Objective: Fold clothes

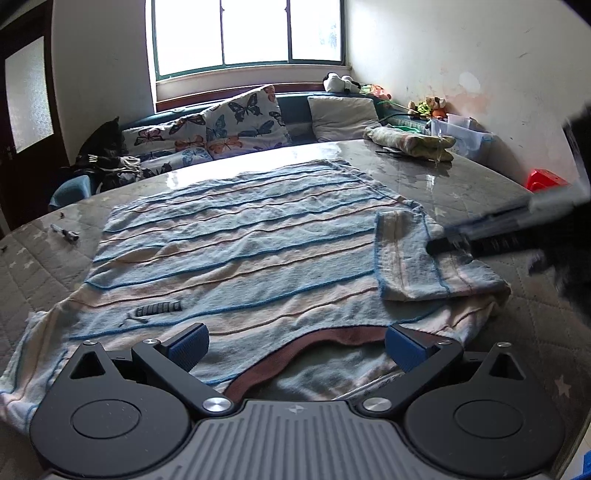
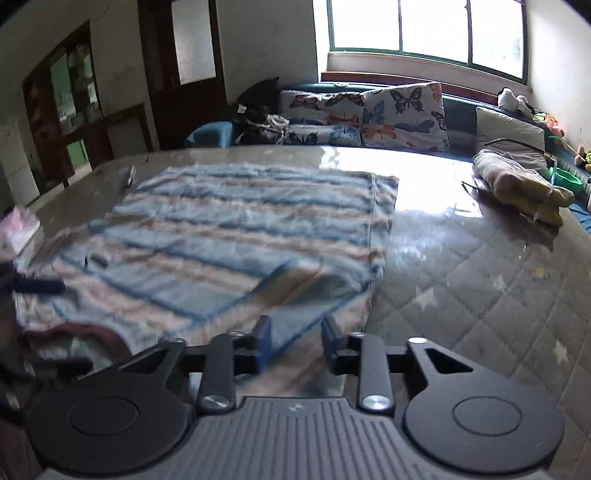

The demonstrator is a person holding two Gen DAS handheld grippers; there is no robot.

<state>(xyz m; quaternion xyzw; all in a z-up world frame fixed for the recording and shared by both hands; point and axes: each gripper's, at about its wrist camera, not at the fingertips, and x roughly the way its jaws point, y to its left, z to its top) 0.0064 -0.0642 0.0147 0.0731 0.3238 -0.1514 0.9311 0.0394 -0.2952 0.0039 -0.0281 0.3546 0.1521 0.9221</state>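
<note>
**A:** On the quilted table (image 1: 535,317), centre: striped shirt (image 1: 236,236) spread flat, collar (image 1: 314,338) toward the near edge, blue and pink bands running across. Small dark logo on the chest, near the left sleeve.

**B:** Right sleeve (image 1: 424,258)?

**A:** Folded inward, lying on top of the shirt body. Right gripper (image 1: 439,245) is at it in the left wrist view, blurred; whether the tips touch the cloth, cannot tell.

**B:** Its jaws?

**A:** Right wrist view shows the blue pads (image 2: 263,341) parted, a gap between, sleeve fabric below them. Nothing pinched that I can make out; that frame is smeared.

**B:** Left gripper (image 1: 295,350)?

**A:** Hovering over the collar, jaws spread wide, one pad either side of the neckline. Empty.

**B:** Surroundings?

**A:** Rolled towel (image 1: 410,142) at the table's far right, well apart from the shirt. Small dark object (image 1: 64,232) on the far left of the table. Butterfly cushions (image 1: 243,122) on a bench under the window (image 1: 247,33). Red item (image 1: 546,179) beyond the right edge.
</note>
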